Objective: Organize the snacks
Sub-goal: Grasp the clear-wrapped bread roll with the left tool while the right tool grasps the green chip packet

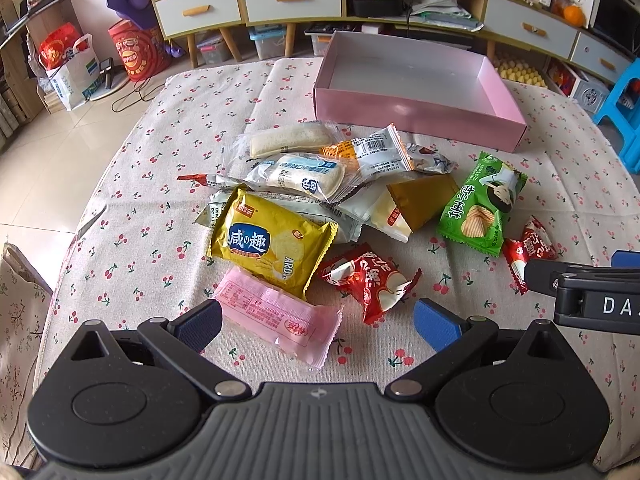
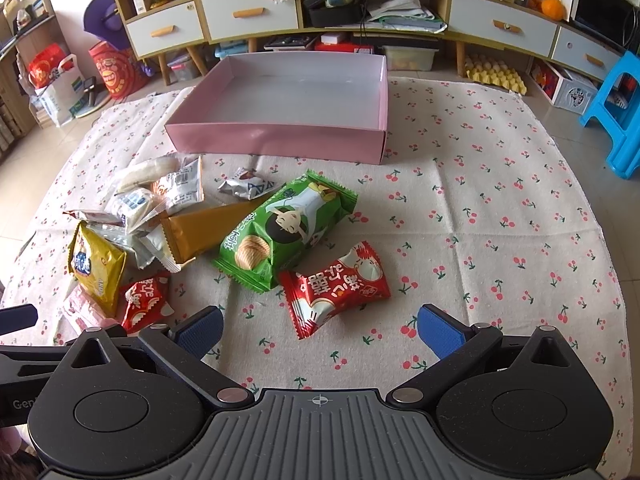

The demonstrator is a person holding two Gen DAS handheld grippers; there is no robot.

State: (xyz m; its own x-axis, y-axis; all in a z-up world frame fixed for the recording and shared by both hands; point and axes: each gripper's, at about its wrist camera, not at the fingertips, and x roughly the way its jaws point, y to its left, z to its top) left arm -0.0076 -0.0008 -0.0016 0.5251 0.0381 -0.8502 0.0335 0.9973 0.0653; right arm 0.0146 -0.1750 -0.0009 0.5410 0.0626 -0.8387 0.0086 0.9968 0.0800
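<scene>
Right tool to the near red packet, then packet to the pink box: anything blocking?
Nothing visible between the open right tool and the red packet. The green chip bag lies just beyond it, toward the empty pink box; lifting over clears it.

I see a matt woven tablecloth, cherry-printed and creased. The pink box looks like smooth card with a slight sheen on its outer wall. The snack wrappers are glossy film — the green chip bag, the yellow cracker pack and the red packet all catch light, crinkled. My gripper pads are blue, finely textured — their arms matt black plastic with bright metal pins.
</scene>
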